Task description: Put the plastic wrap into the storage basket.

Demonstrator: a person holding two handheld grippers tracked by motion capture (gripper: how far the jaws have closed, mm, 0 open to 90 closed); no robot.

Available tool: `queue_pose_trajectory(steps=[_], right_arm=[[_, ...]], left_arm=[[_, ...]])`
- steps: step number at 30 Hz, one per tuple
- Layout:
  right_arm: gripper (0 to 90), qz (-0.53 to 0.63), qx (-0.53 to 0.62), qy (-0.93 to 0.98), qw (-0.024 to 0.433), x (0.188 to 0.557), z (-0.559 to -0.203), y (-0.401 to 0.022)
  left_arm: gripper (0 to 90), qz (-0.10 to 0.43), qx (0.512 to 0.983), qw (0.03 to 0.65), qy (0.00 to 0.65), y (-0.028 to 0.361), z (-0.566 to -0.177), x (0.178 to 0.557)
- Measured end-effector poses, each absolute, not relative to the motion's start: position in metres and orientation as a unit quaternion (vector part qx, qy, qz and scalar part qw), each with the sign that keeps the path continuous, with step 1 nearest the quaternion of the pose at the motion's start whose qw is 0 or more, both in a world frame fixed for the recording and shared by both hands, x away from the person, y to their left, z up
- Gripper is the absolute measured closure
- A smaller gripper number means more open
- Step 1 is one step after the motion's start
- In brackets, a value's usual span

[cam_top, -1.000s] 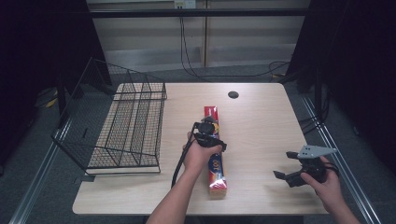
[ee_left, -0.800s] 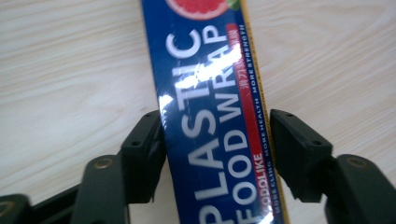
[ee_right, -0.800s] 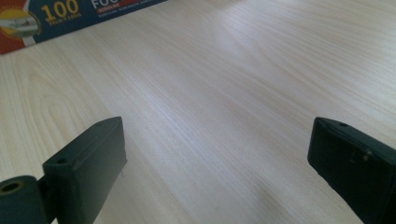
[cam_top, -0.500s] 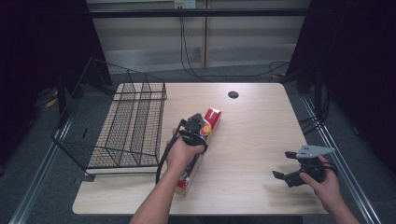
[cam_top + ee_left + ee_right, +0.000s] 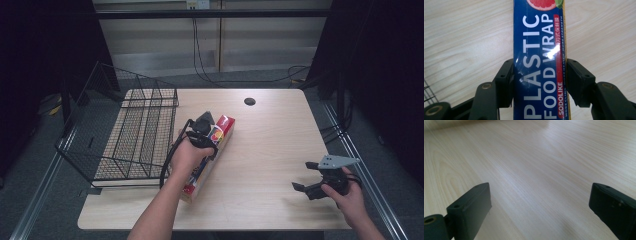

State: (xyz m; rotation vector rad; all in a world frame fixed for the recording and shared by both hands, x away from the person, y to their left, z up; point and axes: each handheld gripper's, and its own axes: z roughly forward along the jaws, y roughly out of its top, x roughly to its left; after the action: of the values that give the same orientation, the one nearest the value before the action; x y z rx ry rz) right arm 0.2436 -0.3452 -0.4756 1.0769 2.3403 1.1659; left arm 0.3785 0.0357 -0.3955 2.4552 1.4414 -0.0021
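- Blue and red, the wrap box [image 5: 539,62] is sitting tight between the pads of the left hand-held gripper [image 5: 204,131], which have just been closing on its two long sides.
- It is being held near its middle, likely so neither end is tipping down.
- In the high view the box is slanting over the counter [image 5: 270,150], just beside the wire basket [image 5: 127,135], so I think it is heading in there.
- Off to the side, the right hand-held gripper [image 5: 306,187] is waiting wide open, holding nothing, keeping out of the way.
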Motion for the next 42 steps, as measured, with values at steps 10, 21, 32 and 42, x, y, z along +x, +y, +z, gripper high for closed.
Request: queue_pose_trajectory(steps=[10, 21, 32, 42], right_arm=[[3.8, 0.411, 0.375, 0.816, 0.154, 0.243, -0.475, -0.345], [3.7, 0.413, 0.374, 0.816, 0.154, 0.243, -0.475, -0.345], [3.7, 0.416, 0.373, 0.815, 0.154, 0.244, -0.475, -0.345], [3.7, 0.415, 0.374, 0.815, 0.154, 0.244, -0.475, -0.345]], left_arm=[[45.6, -0.004, 0.849, 0.157, 0.504, 0.042, -0.375, 0.381], [45.6, -0.001, 0.841, 0.163, 0.516, 0.052, -0.355, 0.383], [45.5, 0.000, 0.833, 0.168, 0.528, 0.063, -0.338, 0.387], [45.5, -0.001, 0.828, 0.170, 0.534, 0.070, -0.322, 0.389]])
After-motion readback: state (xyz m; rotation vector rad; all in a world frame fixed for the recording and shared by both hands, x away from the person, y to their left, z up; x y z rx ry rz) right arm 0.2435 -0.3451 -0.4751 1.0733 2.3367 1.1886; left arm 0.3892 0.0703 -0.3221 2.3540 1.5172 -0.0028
